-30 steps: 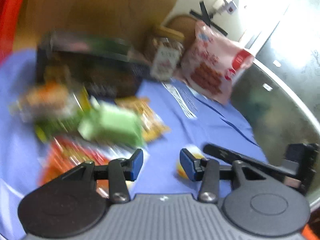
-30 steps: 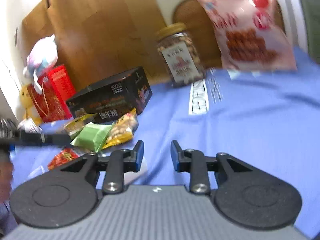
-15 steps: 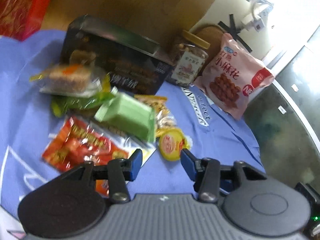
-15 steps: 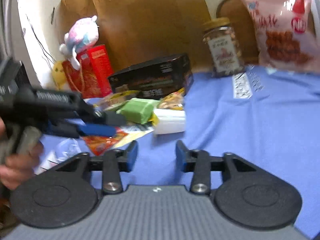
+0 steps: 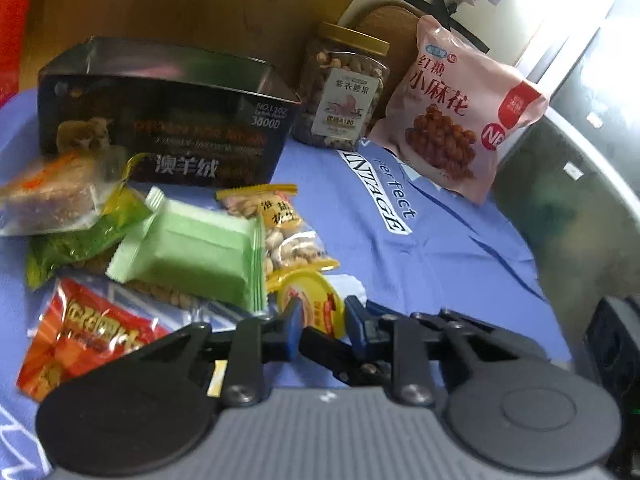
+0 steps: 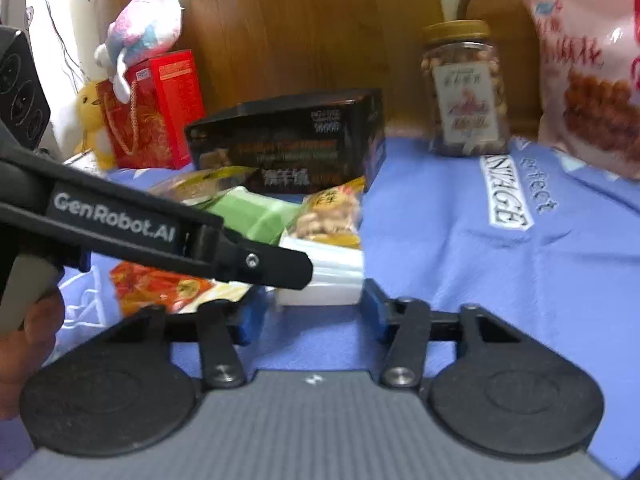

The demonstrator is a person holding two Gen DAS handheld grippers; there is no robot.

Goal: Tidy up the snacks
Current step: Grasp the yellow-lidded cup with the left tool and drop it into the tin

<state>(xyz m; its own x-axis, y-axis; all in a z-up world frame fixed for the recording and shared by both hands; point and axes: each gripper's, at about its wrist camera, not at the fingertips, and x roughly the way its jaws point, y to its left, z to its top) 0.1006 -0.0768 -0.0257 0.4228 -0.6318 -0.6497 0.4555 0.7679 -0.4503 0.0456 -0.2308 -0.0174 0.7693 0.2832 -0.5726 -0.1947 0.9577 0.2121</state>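
Loose snacks lie in a pile on the blue cloth (image 5: 440,264): a green wrapped bar (image 5: 192,256), a peanut packet (image 5: 280,228), a red packet (image 5: 88,332) and a yellow-lidded white cup (image 5: 312,304). My left gripper (image 5: 320,324) is open, its fingers on either side of the cup's yellow lid. In the right wrist view the same cup (image 6: 324,276) lies on its side just ahead of my open right gripper (image 6: 312,320). The left gripper's arm (image 6: 160,236) crosses that view from the left.
A black box (image 5: 168,128) stands behind the pile. A nut jar (image 5: 344,88) and a pink snack bag (image 5: 460,120) stand at the back right. A red gift bag (image 6: 156,112) with plush toys stands at the back left. A wooden board is behind.
Both grippers have moved in toward the snack pile. The left gripper now has its fingers around the yellow-lidded cup. The right gripper has opened wider and come close to the cup.
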